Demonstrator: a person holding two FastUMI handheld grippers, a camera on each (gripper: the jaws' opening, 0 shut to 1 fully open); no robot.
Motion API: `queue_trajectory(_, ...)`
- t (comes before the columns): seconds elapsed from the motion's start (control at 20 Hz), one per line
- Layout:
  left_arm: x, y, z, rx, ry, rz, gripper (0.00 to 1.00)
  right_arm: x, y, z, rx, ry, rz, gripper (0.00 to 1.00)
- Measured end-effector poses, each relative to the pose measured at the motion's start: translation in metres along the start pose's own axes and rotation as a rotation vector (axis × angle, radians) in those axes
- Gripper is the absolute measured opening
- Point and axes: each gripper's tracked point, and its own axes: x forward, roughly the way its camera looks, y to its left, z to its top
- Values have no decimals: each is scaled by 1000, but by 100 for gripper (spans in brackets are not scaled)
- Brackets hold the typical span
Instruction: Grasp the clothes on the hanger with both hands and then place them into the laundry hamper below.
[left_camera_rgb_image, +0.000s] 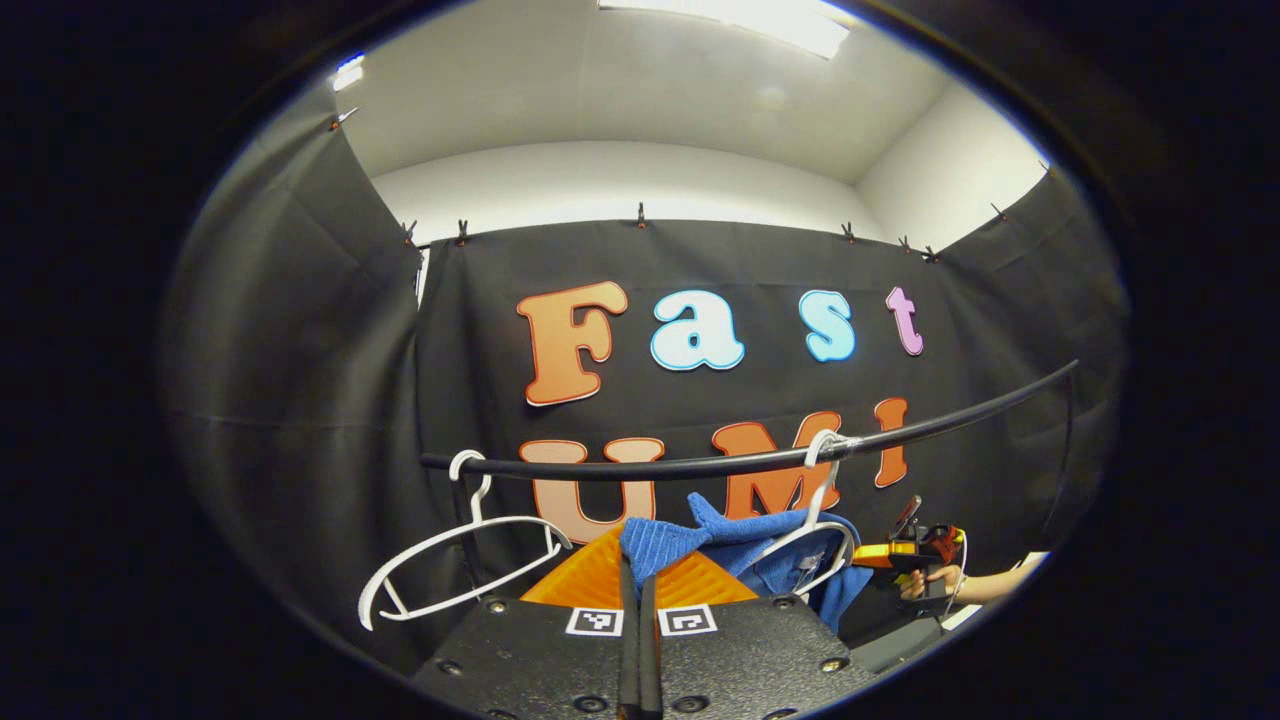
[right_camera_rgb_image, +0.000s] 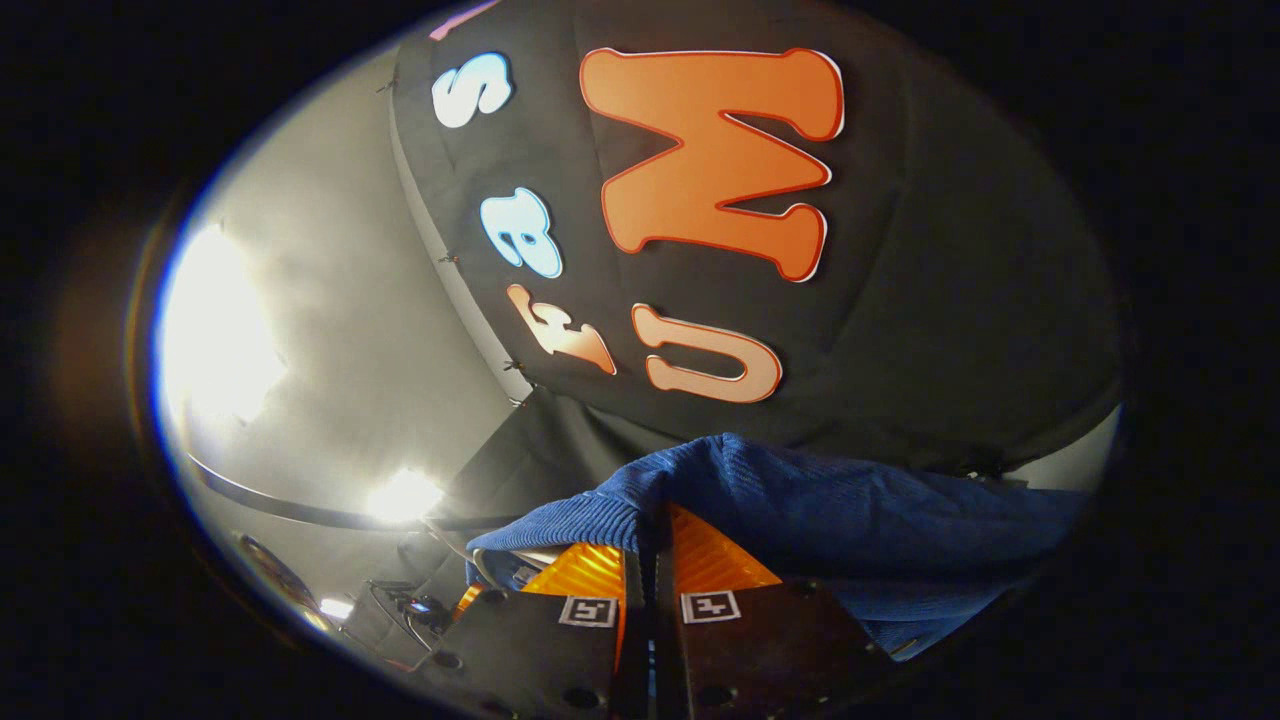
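In the left gripper view, the left gripper (left_camera_rgb_image: 637, 580) sits at the bottom with its two fingers pressed together on a fold of the blue knitted garment (left_camera_rgb_image: 690, 545), the cloth pinched between them and bunching up just past the tips. Beyond that, the garment drapes over a white plastic hanger (left_camera_rgb_image: 815, 545), which hooks on the black horizontal clothes rail (left_camera_rgb_image: 700, 464); most of the fabric below the hanger is cut off by the gripper body. To the left, a second empty white plastic hanger (left_camera_rgb_image: 455, 570) hangs tilted from the same rail. Farther right, the right gripper (left_camera_rgb_image: 915, 550) shows small and side-on, held by a hand (left_camera_rgb_image: 945, 580) and forearm (its fingers are too small there to read).

In the right gripper view, its fingers close on the ribbed edge of the same garment, which spreads wide to the right and hides what lies behind it. The view is turned on its side, with glaring ceiling lights (right_camera_rgb_image: 215, 335) washing out the left part
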Motion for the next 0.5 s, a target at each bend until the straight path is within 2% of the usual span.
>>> queue_trajectory(0.1,-1,5,-4,-2,12,11,0,-1,2,-5,19,-13,26,10)
queue_trajectory(0.15,-2,4,-4,-5,12,9,0,-1,0,-8,4,-18,13,10)
queue_trajectory(0.35,-7,0,-4,-3,20,10,0,-13,4,-2,-155,-82,-90,10)
queue_trajectory(0.4,-7,-2,-6,-24,28,7,0,-20,2,3,-166,-93,-125,16)
queue_trajectory(0.45,-8,-4,-9,-50,37,6,0,-26,-1,6,-167,-109,-161,15)
queue_trajectory(0.5,-10,-5,-12,-71,48,7,0,-34,-1,10,-158,-132,-173,35)
